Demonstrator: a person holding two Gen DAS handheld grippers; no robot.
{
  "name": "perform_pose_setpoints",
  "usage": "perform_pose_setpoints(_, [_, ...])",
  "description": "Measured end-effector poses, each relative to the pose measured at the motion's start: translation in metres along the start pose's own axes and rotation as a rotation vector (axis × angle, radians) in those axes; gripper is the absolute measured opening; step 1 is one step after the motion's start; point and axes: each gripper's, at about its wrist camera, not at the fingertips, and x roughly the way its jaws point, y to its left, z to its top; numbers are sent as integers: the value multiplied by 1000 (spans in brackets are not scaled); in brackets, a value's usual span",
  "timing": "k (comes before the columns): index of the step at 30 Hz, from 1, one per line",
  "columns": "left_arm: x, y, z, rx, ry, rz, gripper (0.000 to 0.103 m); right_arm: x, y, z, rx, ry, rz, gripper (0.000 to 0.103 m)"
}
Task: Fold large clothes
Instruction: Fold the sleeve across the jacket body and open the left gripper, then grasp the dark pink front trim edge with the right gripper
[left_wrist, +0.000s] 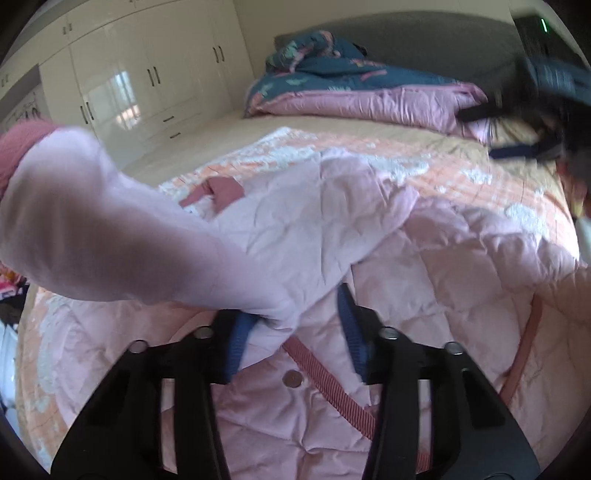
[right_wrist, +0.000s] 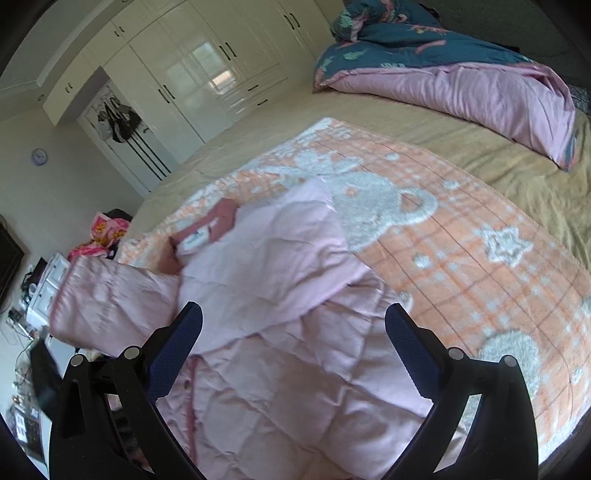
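A pale pink quilted jacket (left_wrist: 406, 277) (right_wrist: 295, 369) with dark pink trim lies spread on the bed, its collar (right_wrist: 221, 218) toward the far side. One sleeve (left_wrist: 110, 229) (right_wrist: 110, 295) is lifted and runs from the upper left down to my left gripper (left_wrist: 295, 332). Its end rests against the left blue pad (left_wrist: 238, 347) only. The other pad stands clear of it, so the jaws are partly open. My right gripper (right_wrist: 293, 332) hovers wide open over the jacket's body with nothing pinched.
Under the jacket lies an orange and white bear-pattern blanket (right_wrist: 480, 277) on a tan sheet. A teal and pink duvet (right_wrist: 461, 85) is heaped at the bed's head. White wardrobes (right_wrist: 207, 74) line the far wall. A dark blurred device (left_wrist: 546, 74) fills the left view's top right.
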Motion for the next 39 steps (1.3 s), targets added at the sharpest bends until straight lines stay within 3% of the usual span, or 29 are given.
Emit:
perform_pose_setpoints(1, [1,-1,0,6,1,6,17,-1,4,6,-5,5,10,99])
perform_pose_setpoints(2, [3,-2,0,5,8,13,15,-1,13,16,-24,17,31,99])
perform_pose_setpoints(9, [7,2,3,-50,26,-42,17,-15,63,44,-153,-12,110,99])
perform_pose_setpoints(15, [1,-1,7,-70,21,-90,35,-6,50,31,-109,5,94,99])
perform_pose_setpoints(21, [-14,2,13,-106,-9,-143,70,22,37,17,-84,61,103,99])
perform_pose_setpoints(28, [-14,41,14,-224,26,-82,91,62,27,-9,-61,160,120,99])
perform_pose_setpoints(39, [-26,143,-8,-546,53,73,94,104,30,-41,-25,295,157,99])
